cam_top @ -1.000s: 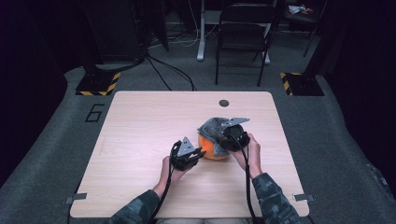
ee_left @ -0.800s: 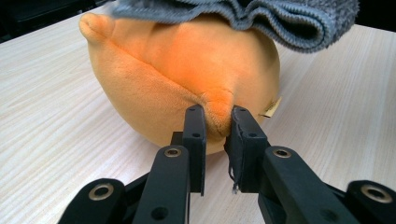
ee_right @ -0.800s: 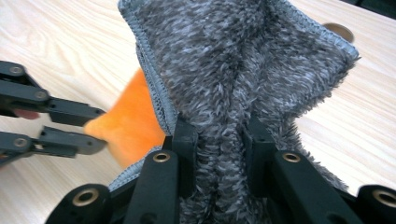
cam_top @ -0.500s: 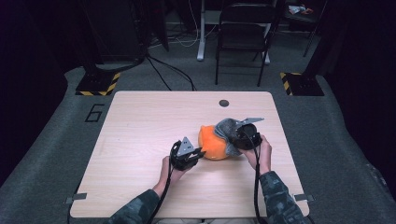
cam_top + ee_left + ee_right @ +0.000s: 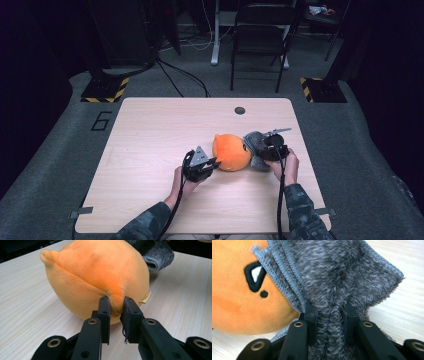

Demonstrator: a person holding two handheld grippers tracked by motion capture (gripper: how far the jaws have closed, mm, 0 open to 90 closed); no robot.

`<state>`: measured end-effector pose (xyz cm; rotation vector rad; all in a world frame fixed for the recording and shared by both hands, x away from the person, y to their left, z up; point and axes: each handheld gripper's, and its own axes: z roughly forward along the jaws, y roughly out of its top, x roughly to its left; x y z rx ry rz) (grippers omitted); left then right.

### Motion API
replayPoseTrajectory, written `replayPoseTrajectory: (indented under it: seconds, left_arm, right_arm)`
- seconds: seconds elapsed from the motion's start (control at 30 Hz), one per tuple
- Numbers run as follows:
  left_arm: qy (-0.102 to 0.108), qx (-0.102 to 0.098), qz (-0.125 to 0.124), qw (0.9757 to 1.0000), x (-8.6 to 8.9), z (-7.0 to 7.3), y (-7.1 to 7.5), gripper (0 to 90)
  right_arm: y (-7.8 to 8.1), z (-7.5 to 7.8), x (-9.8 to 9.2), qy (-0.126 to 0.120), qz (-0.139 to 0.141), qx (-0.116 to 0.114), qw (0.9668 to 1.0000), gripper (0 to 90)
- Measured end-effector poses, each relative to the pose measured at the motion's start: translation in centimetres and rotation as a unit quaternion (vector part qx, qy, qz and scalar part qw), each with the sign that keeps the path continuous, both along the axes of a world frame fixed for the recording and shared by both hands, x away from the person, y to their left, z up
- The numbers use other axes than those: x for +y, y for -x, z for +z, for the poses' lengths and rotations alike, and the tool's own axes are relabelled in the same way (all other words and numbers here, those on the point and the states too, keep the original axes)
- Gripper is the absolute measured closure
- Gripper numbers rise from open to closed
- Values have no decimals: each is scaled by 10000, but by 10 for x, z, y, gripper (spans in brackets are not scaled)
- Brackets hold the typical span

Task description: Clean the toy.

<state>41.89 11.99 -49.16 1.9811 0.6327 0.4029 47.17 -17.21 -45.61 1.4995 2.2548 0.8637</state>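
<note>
Pale wood covers the counter (image 5: 150,150), which carries a small dark round cap (image 5: 240,110) near its far edge; behind it on the grey floor stand a black folding chair (image 5: 260,40) and two yellow-striped stand bases (image 5: 102,90). Nothing stands between the two hands and their work. An orange plush toy (image 5: 231,152) lies right of the middle of the counter, with a grey fuzzy cloth (image 5: 255,145) against its right side. The left hand-held gripper (image 5: 116,308) sits just left of the toy, jaws narrow, pinching a fold of its orange fabric. The right hand-held gripper (image 5: 329,312) is clamped on a bunch of the grey cloth beside the toy's stitched face.
</note>
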Motion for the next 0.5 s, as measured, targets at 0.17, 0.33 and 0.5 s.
replayPoseTrajectory:
  seconds: [0.17, 0.33, 0.5]
  left_arm:
    - [37, -10, 13, 10000, -1, 0, 1, 776]
    - [3, -22, 14, 10000, -1, 0, 2, 776]
    - [-40, -92, 6, 9999, -1, 0, 3, 776]
  right_arm:
    - [8, 29, 6, -120, 89, -398, 9991, 711]
    - [19, 53, 25, -232, 461, -715, 9961, 711]
    - [33, 63, 60, -163, 880, -914, 9918, 711]
